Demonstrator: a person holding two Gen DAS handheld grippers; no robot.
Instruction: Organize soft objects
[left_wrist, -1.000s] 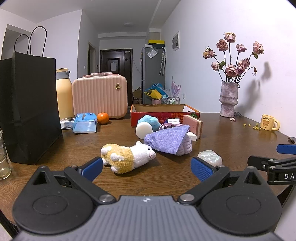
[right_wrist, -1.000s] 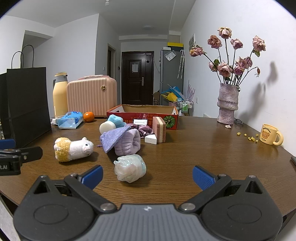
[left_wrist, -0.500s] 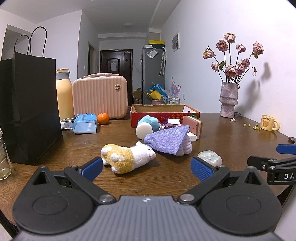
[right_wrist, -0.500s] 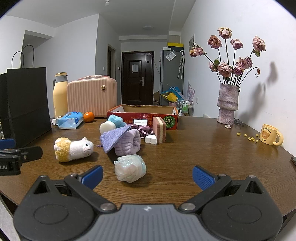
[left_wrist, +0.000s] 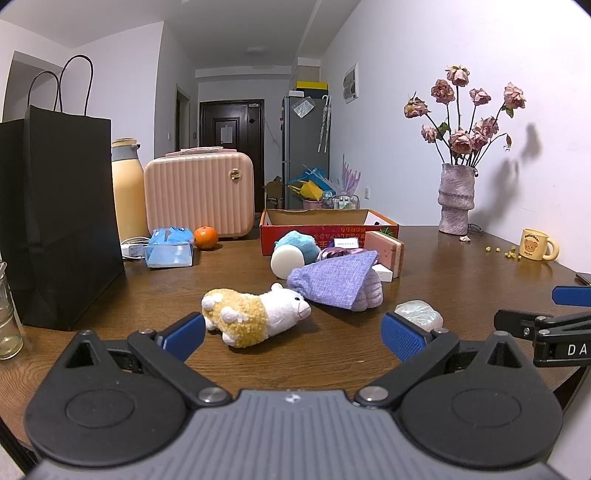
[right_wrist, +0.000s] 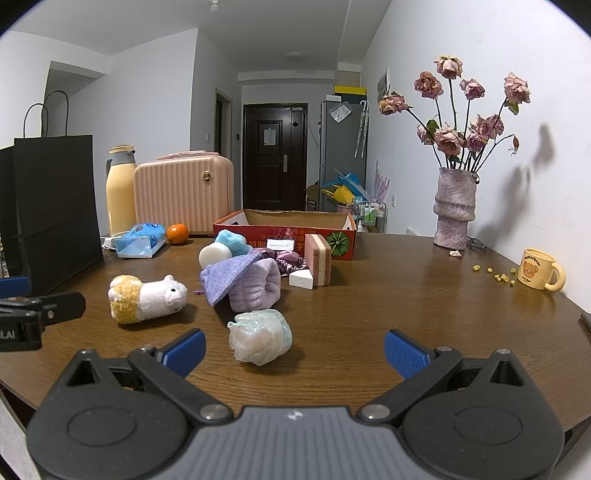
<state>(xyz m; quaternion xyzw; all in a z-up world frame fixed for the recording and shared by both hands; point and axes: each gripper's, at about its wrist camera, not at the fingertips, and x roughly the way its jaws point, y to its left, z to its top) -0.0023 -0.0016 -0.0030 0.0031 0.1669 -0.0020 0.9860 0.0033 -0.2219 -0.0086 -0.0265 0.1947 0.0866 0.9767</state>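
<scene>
A plush alpaca (left_wrist: 255, 314) (right_wrist: 146, 298) lies on the wooden table just ahead of my open left gripper (left_wrist: 293, 335). A pale mesh bath puff (right_wrist: 260, 336) (left_wrist: 419, 314) sits in front of my open right gripper (right_wrist: 293, 347), left of its centre. Behind them a purple cloth pouch (left_wrist: 338, 282) (right_wrist: 225, 275) drapes over a lilac fuzzy roll (right_wrist: 258, 288). Further back lie a blue plush (left_wrist: 297, 243), a white round sponge (right_wrist: 214, 255), a pink sponge block (right_wrist: 319, 264) and an open red cardboard box (left_wrist: 328, 230) (right_wrist: 284, 232). Both grippers hold nothing.
A black paper bag (left_wrist: 55, 214) stands at the left with a glass jar (left_wrist: 7, 321) beside it. A yellow flask (left_wrist: 127, 192), a pink case (left_wrist: 199, 194), a tissue pack (left_wrist: 170, 247) and an orange (left_wrist: 205, 237) sit behind. A vase (right_wrist: 454, 210) and yellow mug (right_wrist: 539, 269) stand right.
</scene>
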